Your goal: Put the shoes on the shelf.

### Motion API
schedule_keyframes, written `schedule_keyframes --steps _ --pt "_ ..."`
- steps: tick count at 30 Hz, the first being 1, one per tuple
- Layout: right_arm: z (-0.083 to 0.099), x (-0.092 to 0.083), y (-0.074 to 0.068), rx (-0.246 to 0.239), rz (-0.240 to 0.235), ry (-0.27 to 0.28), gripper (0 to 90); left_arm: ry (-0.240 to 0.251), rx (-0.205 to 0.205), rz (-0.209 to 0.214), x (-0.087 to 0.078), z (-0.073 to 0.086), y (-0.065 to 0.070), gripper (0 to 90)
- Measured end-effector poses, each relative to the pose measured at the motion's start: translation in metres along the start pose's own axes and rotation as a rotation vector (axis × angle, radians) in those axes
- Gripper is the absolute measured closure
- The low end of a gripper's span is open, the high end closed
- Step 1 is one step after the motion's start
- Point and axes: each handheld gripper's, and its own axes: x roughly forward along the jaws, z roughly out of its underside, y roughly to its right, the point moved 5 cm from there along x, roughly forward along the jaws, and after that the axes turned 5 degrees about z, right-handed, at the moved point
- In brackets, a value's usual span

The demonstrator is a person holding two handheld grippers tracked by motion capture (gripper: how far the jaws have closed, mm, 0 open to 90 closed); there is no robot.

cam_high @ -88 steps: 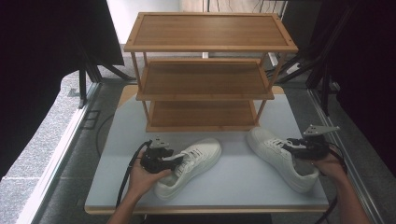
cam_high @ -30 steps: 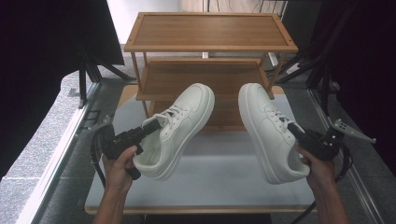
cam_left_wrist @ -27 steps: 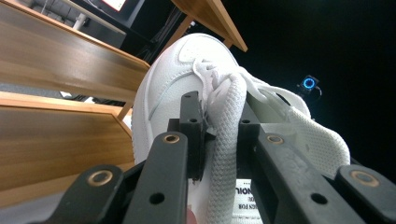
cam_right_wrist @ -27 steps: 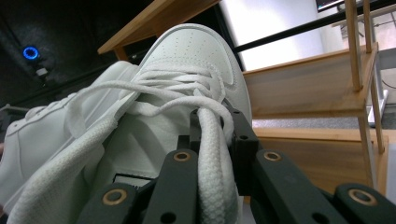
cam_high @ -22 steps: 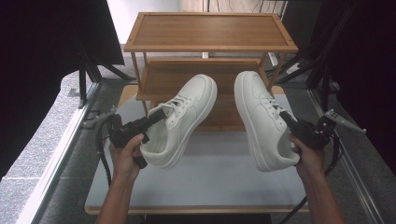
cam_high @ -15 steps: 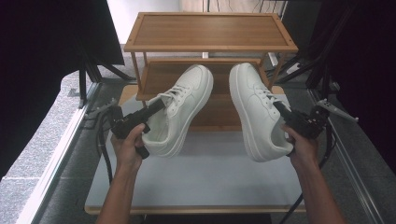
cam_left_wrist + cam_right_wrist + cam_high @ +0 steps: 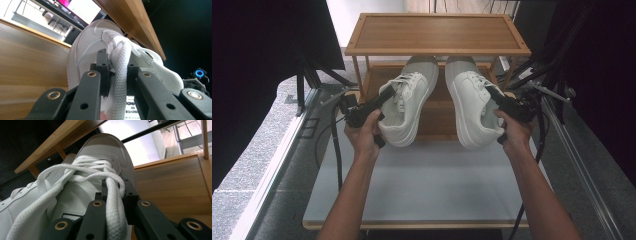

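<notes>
bamboo shoe rack (image 7: 438, 31) behind; left gripper (image 7: 382, 98) and right gripper (image 7: 495, 95) each clamped on a white sneaker's collar, left sneaker (image 7: 407, 107), right sneaker (image 7: 469, 107), toes at its middle shelf

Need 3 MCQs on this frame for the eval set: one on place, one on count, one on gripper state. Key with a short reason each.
1. Where are the toes of the two white sneakers?
A. Flat on the table
B. Going in at the middle shelf of the wooden rack
C. On the rack's top shelf

2. How many shelves does the rack have?
A. Two
B. Three
C. Five

3. What is the left gripper doing?
A. Shut on the collar of the left sneaker
B. Open above the table
C. Shut on a rack post

Key:
1 B: in the high view the left sneaker and right sneaker are lifted off the table with toes under the top shelf of the rack.
2 B: three wooden levels show.
3 A: in the left gripper view the left gripper clamps the padded collar; the right gripper clamps its sneaker likewise.
</notes>
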Motion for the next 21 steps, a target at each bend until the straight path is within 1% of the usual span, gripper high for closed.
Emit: schedule_keyframes --steps 1,2,3,5,8,10,11,13,15,16,17,20,21 --pt "-0.001 0.004 -0.001 0.003 0.008 -0.002 83.3 0.003 -0.011 -0.001 0.005 -0.001 -0.001 79.3" --pt "-0.004 0.013 -0.003 0.01 0.027 -0.004 83.3 0.006 -0.014 -0.004 0.008 -0.002 -0.002 79.3" --pt "-0.004 0.013 -0.003 0.01 0.027 -0.004 83.3 0.009 -0.018 -0.007 0.012 -0.003 -0.003 79.3" --pt "-0.008 0.021 -0.005 0.016 0.047 0.006 83.3 0.015 -0.023 -0.017 0.019 -0.004 -0.005 79.3" --pt "-0.01 0.03 -0.008 0.028 0.074 0.019 83.2 0.046 -0.053 -0.046 0.028 -0.007 -0.009 79.1" --pt "-0.011 0.037 -0.008 0.024 0.091 0.02 83.2 0.061 -0.067 -0.062 0.032 -0.008 -0.012 79.1" --pt "-0.01 0.04 -0.008 0.029 0.098 0.018 83.2 0.071 -0.071 -0.078 0.034 -0.01 -0.013 79.1" --pt "-0.009 0.046 -0.006 0.038 0.115 0.019 83.3 0.079 -0.068 -0.096 0.037 -0.011 -0.015 79.1" --pt "-0.008 0.052 -0.003 0.065 0.134 0.012 83.2 0.082 -0.071 -0.113 0.04 -0.011 -0.017 79.0" --pt "-0.008 0.055 -0.002 0.067 0.149 0.014 83.2 0.086 -0.074 -0.122 0.042 -0.011 -0.018 79.0" --pt "-0.008 0.058 -0.001 0.082 0.165 0.012 83.1 0.089 -0.074 -0.128 0.044 -0.012 -0.018 79.0" --pt "-0.01 0.065 0.0 0.092 0.191 0.013 83.1 0.098 -0.066 -0.148 0.05 -0.013 -0.02 78.8" --pt "-0.01 0.066 0.0 0.096 0.195 0.014 83.0 0.102 -0.074 -0.151 0.052 -0.014 -0.02 78.8"
